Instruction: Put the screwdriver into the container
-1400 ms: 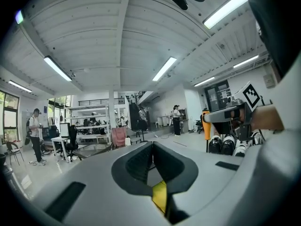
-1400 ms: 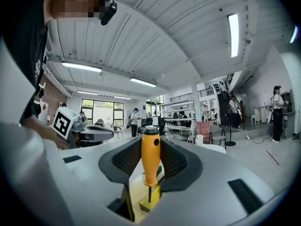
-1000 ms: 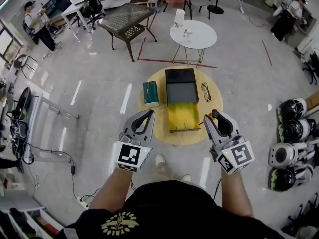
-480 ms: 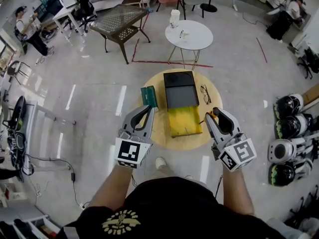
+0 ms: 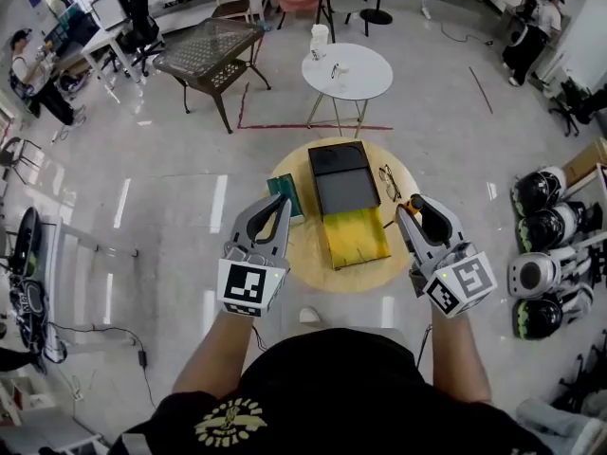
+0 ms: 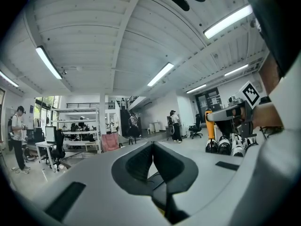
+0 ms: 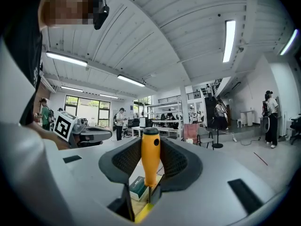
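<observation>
My right gripper point(image 5: 417, 214) is shut on a screwdriver with an orange handle point(image 7: 150, 157), held upright between the jaws; its orange top point(image 5: 414, 201) shows at the round table's right edge. My left gripper point(image 5: 276, 212) is shut with nothing in it, its jaws meeting in the left gripper view point(image 6: 153, 159). It hovers over the table's left side. Between both grippers lies the container, a yellow tray point(image 5: 354, 237) pulled out of a dark grey box point(image 5: 341, 177) on the round wooden table point(image 5: 308, 252).
A green box point(image 5: 282, 194) and a pair of glasses point(image 5: 389, 182) lie on the round table. Beyond it stand a white round table point(image 5: 347, 72) and a dark mesh table point(image 5: 209, 46). Helmets point(image 5: 539, 243) line the floor at right. People stand far off.
The view has shifted: the table and tray sit slightly higher and nearer between the grippers. Both grippers keep their pose, the right still holding the screwdriver.
</observation>
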The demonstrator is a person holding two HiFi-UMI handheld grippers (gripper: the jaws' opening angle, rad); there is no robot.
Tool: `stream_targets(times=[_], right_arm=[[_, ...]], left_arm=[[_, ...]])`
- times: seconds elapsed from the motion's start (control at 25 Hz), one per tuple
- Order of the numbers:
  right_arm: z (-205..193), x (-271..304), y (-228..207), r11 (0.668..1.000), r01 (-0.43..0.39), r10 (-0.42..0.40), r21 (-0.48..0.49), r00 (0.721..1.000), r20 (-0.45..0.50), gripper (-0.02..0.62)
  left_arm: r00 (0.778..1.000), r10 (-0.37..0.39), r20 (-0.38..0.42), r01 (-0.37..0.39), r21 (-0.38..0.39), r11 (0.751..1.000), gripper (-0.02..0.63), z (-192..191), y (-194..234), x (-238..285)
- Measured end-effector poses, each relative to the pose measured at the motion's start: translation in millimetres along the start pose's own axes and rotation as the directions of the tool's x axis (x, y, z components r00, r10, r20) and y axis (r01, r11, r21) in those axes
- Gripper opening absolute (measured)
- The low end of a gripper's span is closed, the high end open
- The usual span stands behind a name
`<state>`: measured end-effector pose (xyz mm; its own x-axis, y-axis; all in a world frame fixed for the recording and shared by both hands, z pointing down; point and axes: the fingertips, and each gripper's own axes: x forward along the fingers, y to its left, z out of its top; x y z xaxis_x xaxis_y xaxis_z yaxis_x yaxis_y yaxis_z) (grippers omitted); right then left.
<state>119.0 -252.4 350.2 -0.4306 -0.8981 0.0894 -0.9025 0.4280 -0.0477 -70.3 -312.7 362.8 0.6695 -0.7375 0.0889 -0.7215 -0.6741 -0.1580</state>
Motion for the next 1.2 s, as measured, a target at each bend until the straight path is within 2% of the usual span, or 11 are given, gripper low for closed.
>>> stream_targets(times=[0.2,0.36,0.72,0.96,1.2], right_arm=[[7.5,17.0,14.0,1.000,0.003,-0.003,-0.010,1.000,-0.003,0.137],[6.0,24.9,23.0,1.000,0.004,-0.004,-0.017,1.000,-0.019,0.137],[-14.4,18.8,14.1,0.999,0.045,-0.044,0.012,0.996,-0.075,0.137],[-27.6,20.3,0.0,0.998,0.045,-0.042,0.032,0.995,-0.087,0.137],[-37.5,34.0,-12.2,0.999,0.000,0.004,0.032,0.994,-0.111,0.137]], left_arm=[[0.999,0.041,0.013,-0.040,-0.022,0.999,0.018,-8.3,36.2,-13.7],[0.998,0.046,0.033,-0.045,-0.040,0.998,0.018,-7.9,50.1,-16.1],[0.999,-0.024,0.022,0.025,-0.049,0.998,0.018,-14.9,36.4,4.8],[1.000,-0.022,0.014,0.023,-0.047,0.999,0.018,-23.1,36.2,15.1],[1.000,-0.003,0.003,0.003,-0.050,0.999,0.018,-27.4,35.8,30.5]])
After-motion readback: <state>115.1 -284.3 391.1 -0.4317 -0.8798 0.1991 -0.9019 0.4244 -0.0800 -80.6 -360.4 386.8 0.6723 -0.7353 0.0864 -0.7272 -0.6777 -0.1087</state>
